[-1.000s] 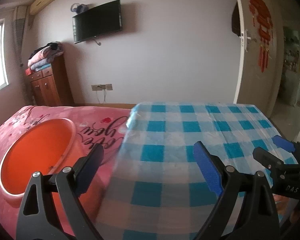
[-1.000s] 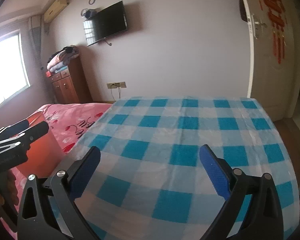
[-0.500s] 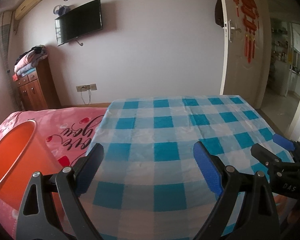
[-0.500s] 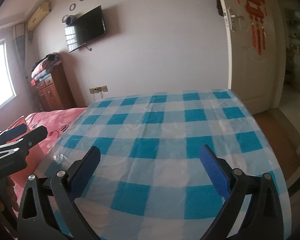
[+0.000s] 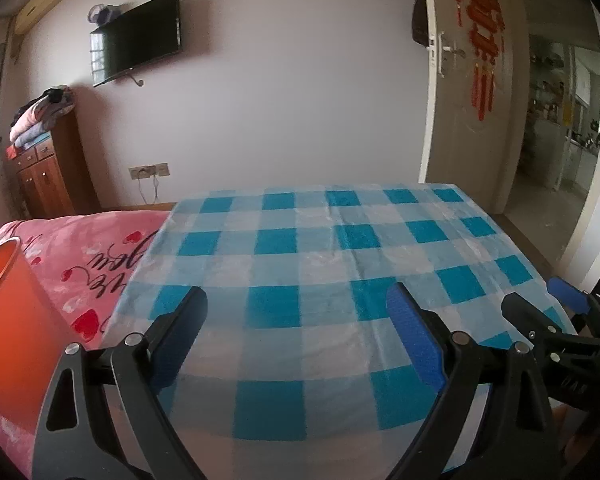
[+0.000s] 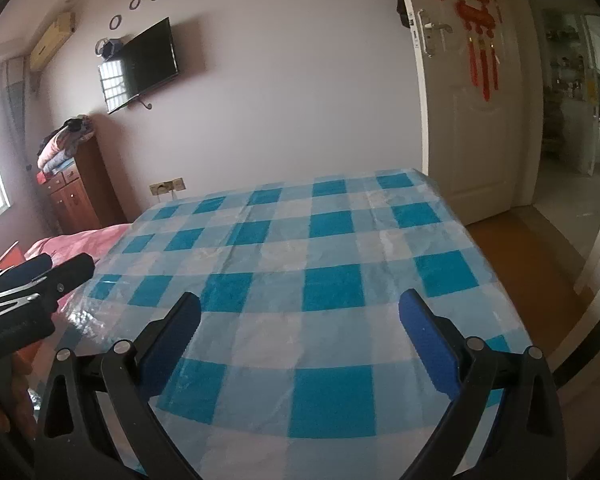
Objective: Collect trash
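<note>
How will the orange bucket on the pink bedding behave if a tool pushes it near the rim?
The orange bucket would probably tip or slide rather than hold firm: it rests on soft pink bedding, not on a hard base. It looks like thin plastic, so likely light. Its contents are out of view, so its weight is uncertain.

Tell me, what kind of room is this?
Most likely a bedroom in a home. There is a bed with a blue checked cover, a TV on the wall, and a wooden cabinet with folded blankets piled on top.
</note>
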